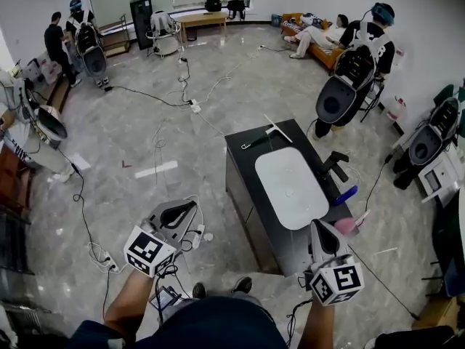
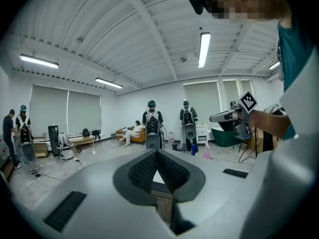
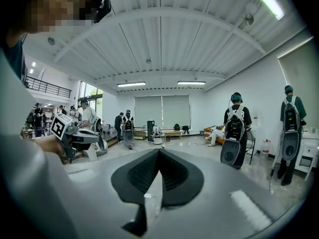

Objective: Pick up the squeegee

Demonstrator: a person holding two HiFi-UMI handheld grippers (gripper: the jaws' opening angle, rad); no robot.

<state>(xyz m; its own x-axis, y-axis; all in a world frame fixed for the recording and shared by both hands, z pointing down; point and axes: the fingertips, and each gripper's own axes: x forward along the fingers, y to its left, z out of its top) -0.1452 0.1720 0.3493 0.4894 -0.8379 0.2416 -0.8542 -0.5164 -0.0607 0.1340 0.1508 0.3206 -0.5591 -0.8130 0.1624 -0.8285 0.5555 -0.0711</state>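
Note:
The squeegee (image 1: 269, 131), with a thin white blade and a dark handle, lies at the far end of the black table (image 1: 243, 171) in the head view. My left gripper (image 1: 190, 209) is out over the floor, left of the table's near corner, with its jaws shut and empty (image 2: 156, 154). My right gripper (image 1: 318, 228) hovers at the table's near right corner, also shut with nothing between its pads (image 3: 159, 152). Both are well short of the squeegee. Neither gripper view shows the squeegee.
A white oval tray (image 1: 290, 184) fills the table's middle. On the right edge are a black tool (image 1: 334, 164), a blue object (image 1: 347, 194) and a pink object (image 1: 346, 226). Cables (image 1: 182, 97) trail over the floor. A person with a backpack rig (image 1: 356, 64) stands beyond the table.

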